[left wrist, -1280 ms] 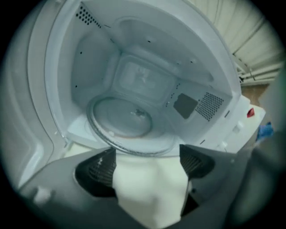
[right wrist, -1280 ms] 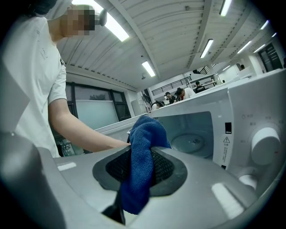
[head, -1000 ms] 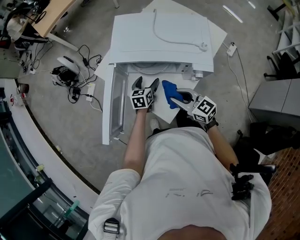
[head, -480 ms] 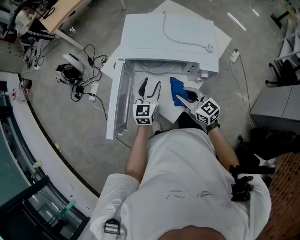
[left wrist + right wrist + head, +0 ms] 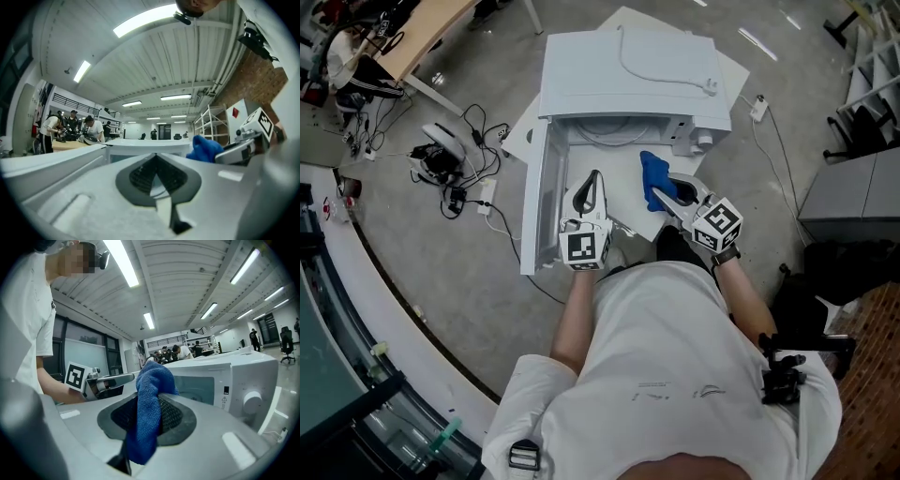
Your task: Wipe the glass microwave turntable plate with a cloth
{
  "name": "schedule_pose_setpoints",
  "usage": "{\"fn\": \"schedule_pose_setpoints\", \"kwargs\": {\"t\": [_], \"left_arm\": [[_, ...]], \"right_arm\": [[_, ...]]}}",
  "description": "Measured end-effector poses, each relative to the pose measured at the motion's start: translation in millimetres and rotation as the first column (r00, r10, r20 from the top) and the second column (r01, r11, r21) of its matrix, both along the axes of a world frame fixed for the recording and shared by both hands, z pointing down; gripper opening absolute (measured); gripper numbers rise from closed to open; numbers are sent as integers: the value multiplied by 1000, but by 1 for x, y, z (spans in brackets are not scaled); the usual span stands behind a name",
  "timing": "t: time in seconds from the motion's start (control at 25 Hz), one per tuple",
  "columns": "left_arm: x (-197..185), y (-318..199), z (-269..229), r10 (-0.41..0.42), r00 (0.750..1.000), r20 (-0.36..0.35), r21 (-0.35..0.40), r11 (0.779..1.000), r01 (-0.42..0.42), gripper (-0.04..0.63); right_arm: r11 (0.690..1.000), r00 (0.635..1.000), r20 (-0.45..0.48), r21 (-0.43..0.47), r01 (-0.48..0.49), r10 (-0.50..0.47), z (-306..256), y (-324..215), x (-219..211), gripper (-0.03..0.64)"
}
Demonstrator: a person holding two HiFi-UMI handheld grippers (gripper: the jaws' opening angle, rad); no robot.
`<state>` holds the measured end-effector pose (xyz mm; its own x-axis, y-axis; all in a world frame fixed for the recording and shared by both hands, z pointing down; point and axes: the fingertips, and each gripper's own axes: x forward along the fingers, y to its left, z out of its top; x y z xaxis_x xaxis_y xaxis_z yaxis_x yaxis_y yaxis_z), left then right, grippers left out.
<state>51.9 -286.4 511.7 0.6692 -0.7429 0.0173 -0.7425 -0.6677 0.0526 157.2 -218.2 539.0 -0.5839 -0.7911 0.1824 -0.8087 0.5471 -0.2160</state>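
My right gripper is shut on a blue cloth, held level in front of the open white microwave. In the right gripper view the cloth hangs bunched between the pads of that gripper. My left gripper has just been closing and now stands shut beside the open door; I see nothing between its pads. From the left gripper view the cloth and the right gripper lie to the right. A curved pale rim shows in the cavity; I cannot tell whether it is the glass plate.
The microwave stands on a white sheet on the grey floor, its cord coiled on top. Cables and a power strip lie to the left. A curved counter runs down the left, and a grey cabinet stands right.
The left gripper's jaws, wide apart in both earlier frames, are now shut, and that gripper has drawn back toward the person. The right gripper keeps the cloth and has barely shifted.
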Motion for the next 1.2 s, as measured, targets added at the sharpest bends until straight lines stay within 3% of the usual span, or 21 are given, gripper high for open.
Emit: {"fn": "schedule_pose_setpoints", "kwargs": {"t": [0.24,0.36,0.56,0.72,0.84,1.0,1.2], "left_arm": [[-12,27,-11,57,998,0,48,997,-57,0],[-11,44,-9,76,997,0,56,996,-76,0],[-1,91,-31,139,990,24,106,984,-140,0],[16,135,-43,132,991,17,111,985,-133,0],[25,174,-43,80,997,7,126,989,-80,0],[39,251,-47,-16,1000,-14,56,998,17,0],[58,342,-31,-58,998,-2,-18,998,58,0]], "right_arm": [[983,980,70,11,-186,185,-14,39,-12,101],[964,964,38,11,-265,264,-19,63,-9,101],[944,945,2,53,-326,326,-36,88,5,101],[925,926,28,56,-377,376,-46,115,31,101],[925,928,19,75,-373,373,-49,157,46,101],[936,936,-38,60,-348,350,-34,249,62,101],[972,985,-13,-156,-174,174,16,332,43,98]]}}
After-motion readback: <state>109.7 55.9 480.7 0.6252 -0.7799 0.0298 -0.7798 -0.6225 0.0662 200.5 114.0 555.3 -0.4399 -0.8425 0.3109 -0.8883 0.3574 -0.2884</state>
